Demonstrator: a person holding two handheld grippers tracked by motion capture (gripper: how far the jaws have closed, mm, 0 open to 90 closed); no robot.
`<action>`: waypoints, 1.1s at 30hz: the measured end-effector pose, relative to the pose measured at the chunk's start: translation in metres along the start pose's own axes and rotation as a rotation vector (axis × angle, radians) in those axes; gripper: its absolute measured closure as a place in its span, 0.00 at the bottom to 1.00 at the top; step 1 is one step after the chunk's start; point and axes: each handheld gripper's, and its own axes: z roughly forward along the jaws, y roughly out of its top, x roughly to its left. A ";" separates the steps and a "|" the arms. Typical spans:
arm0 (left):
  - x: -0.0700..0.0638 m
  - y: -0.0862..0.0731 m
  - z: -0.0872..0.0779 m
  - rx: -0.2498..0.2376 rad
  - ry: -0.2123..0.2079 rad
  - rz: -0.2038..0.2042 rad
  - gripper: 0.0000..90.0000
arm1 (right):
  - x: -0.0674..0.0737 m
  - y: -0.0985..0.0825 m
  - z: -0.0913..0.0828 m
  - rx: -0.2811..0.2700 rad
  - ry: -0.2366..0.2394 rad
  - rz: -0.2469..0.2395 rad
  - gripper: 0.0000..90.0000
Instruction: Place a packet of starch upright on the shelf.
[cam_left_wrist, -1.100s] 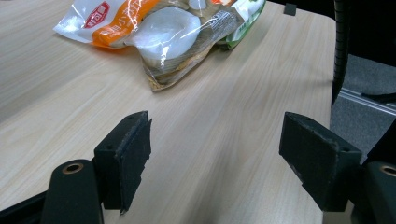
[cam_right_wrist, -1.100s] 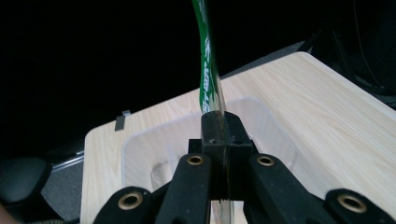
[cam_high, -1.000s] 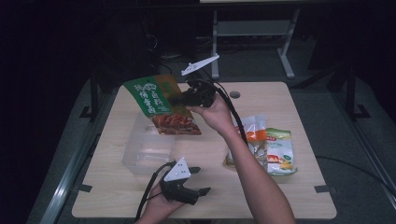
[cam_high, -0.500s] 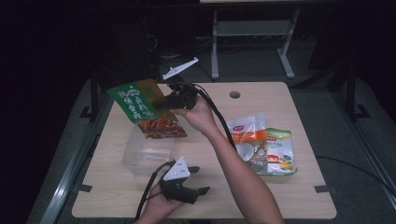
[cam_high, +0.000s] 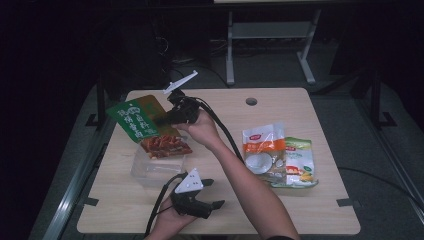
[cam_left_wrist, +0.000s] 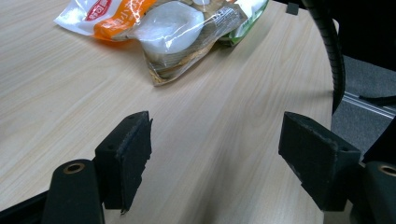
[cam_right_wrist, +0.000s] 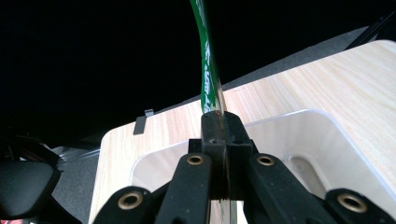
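Snack bag (cam_high: 145, 125) has come down toward the clear tub (cam_high: 150, 172); right gripper (cam_high: 172, 117) clamps its thin edge. Light, floppy, slippery film. Left gripper (cam_high: 200, 207) gapes, empty.

The room lay dark, with the light falling mainly on a pale wooden table (cam_high: 320, 200) whose top had rounded corners and a round cable hole (cam_high: 251, 101) near its far edge, at about 12 o'clock. Beyond it, at 12 to 1 o'clock, stood a light grey metal frame (cam_high: 270, 35) (apparently the legs of another table). The grey floor (cam_high: 385, 165) showed at 3 o'clock, and a metal rail (cam_high: 75, 185) ran along at 8 o'clock.
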 end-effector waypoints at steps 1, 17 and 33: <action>0.000 0.000 0.000 0.002 -0.001 0.001 0.28 | -0.001 -0.001 0.002 0.003 0.003 0.003 1.00; 0.002 -0.004 -0.002 0.003 0.008 -0.006 0.28 | -0.015 -0.014 0.026 0.114 -0.024 -0.003 0.90; 0.001 -0.005 -0.003 0.011 0.016 0.012 0.28 | -0.020 -0.026 0.039 0.134 -0.014 0.044 0.99</action>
